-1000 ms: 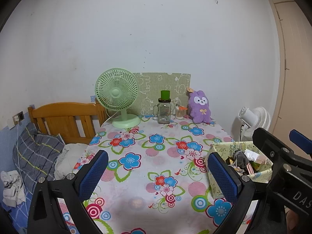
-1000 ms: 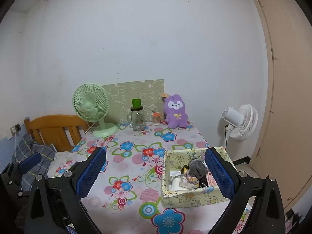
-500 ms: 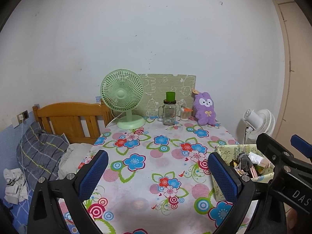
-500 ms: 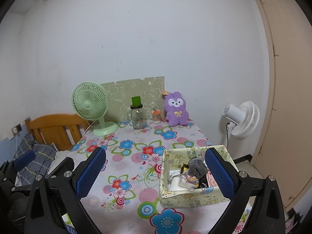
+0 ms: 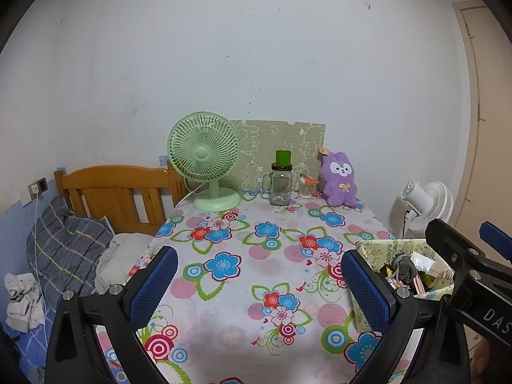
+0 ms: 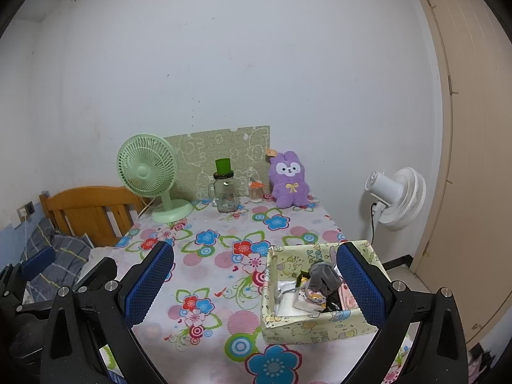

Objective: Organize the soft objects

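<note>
A purple plush bunny (image 5: 340,180) (image 6: 289,180) sits upright at the table's far right, against the wall. A pale green fabric box (image 6: 316,326) (image 5: 380,249) stands at the near right of the table, holding a grey soft item (image 6: 323,276) (image 5: 404,267) among several small things. My left gripper (image 5: 259,284) hovers open over the near middle of the floral tablecloth (image 5: 256,256), nothing between its fingers. My right gripper (image 6: 256,281) is open too, its right finger in front of the box.
At the back stand a green desk fan (image 5: 204,156), a glass jar with a green cup on top (image 5: 281,185), a small orange-lidded jar (image 5: 307,187) and a green board (image 5: 281,140). A wooden headboard (image 5: 118,188) and pillow (image 5: 64,243) lie left. A white floor fan (image 6: 396,196) stands right.
Both grippers have drawn back and risen a little, so the table and the plush bunny look slightly farther away. Both stay open and hold nothing. No object on the table has moved.
</note>
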The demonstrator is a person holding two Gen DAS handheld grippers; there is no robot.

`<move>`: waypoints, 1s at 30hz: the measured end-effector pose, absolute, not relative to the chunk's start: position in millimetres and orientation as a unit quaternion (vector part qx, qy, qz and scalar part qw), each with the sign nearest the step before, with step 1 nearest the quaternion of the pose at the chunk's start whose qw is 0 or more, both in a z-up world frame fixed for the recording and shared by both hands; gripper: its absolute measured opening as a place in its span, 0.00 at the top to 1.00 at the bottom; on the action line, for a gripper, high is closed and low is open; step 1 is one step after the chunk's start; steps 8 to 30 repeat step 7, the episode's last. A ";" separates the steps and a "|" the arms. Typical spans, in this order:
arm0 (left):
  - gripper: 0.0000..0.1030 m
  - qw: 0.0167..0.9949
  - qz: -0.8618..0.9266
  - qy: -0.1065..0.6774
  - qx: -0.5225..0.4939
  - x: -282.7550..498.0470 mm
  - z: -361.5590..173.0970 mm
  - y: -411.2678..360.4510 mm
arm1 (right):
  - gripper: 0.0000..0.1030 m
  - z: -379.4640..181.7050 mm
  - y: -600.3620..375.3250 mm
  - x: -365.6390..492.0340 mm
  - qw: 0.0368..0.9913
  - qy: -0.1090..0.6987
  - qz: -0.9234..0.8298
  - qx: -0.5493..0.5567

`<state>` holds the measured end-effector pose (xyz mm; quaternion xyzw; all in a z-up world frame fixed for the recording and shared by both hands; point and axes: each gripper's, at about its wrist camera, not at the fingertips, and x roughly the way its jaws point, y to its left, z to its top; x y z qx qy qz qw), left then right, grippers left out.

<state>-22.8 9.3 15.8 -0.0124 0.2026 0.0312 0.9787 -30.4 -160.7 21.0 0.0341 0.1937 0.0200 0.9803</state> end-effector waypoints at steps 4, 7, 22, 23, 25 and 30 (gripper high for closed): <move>0.00 0.978 0.035 0.205 -0.012 -20.1 15.6 10.5 | 0.00 18.6 -159.6 -26.1 0.979 0.199 0.022 0.037; 0.00 0.978 0.034 0.205 -0.013 -18.7 15.3 11.7 | 0.00 18.0 -158.5 -23.2 0.978 0.202 0.022 0.038; 0.00 0.978 0.034 0.205 -0.013 -18.7 15.3 11.7 | 0.00 18.0 -158.5 -23.2 0.978 0.202 0.022 0.038; 0.00 0.978 0.034 0.205 -0.013 -18.7 15.3 11.7 | 0.00 18.0 -158.5 -23.2 0.978 0.202 0.022 0.038; 0.00 0.978 0.034 0.205 -0.013 -18.7 15.3 11.7 | 0.00 18.0 -158.5 -23.2 0.978 0.202 0.022 0.038; 0.00 0.978 0.034 0.205 -0.013 -18.7 15.3 11.7 | 0.00 18.0 -158.5 -23.2 0.978 0.202 0.022 0.038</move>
